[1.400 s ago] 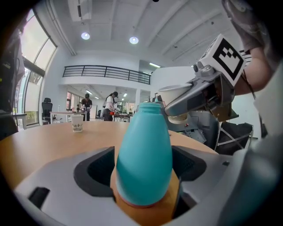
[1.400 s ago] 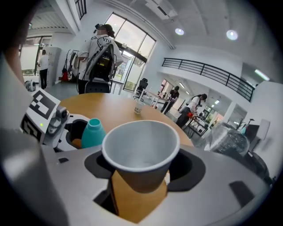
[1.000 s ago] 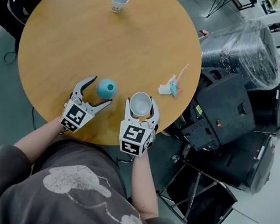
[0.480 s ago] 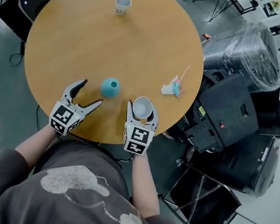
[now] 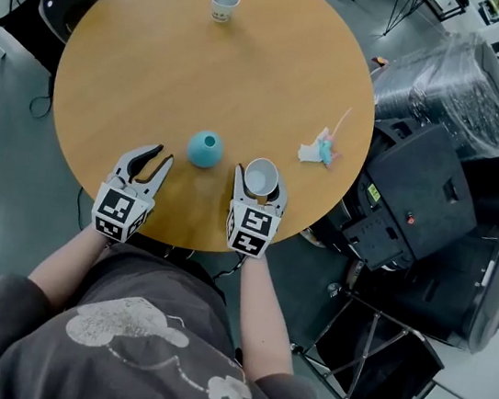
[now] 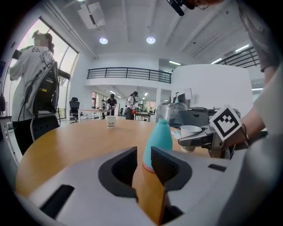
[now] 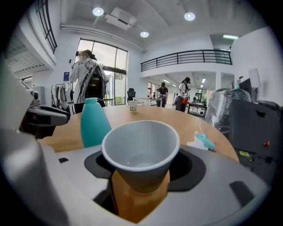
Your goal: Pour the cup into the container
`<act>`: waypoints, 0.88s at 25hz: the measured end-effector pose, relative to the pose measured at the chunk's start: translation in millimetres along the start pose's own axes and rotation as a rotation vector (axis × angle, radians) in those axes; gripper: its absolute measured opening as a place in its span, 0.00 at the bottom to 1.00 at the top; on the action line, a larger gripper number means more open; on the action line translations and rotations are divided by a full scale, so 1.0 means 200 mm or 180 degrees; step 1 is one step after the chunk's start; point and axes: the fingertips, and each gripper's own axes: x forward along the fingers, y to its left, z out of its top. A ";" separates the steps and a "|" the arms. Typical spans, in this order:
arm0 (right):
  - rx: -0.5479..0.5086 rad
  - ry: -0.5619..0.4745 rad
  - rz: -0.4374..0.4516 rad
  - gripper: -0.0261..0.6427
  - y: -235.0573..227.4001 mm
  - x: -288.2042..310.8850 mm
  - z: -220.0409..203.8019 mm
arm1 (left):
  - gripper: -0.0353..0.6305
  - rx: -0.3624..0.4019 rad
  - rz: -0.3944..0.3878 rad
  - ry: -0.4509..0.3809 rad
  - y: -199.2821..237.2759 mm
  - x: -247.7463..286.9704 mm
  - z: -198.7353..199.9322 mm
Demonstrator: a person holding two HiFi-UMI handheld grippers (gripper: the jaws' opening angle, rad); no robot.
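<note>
Cup clamped in right gripper; left gripper closing, empty; round wooden table, seemingly office.

On the table, the bottle stands near the front edge. Just right of it, a cup sits between the jaws of the right gripper. A 2nd cup stands at the far edge, and a small toy lies near the right edge.
</note>
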 end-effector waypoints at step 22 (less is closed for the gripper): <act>-0.0048 -0.0083 0.0235 0.49 0.04 0.09 -0.06 | 0.06 0.0130 0.0298 -0.0023 0.06 0.00 0.07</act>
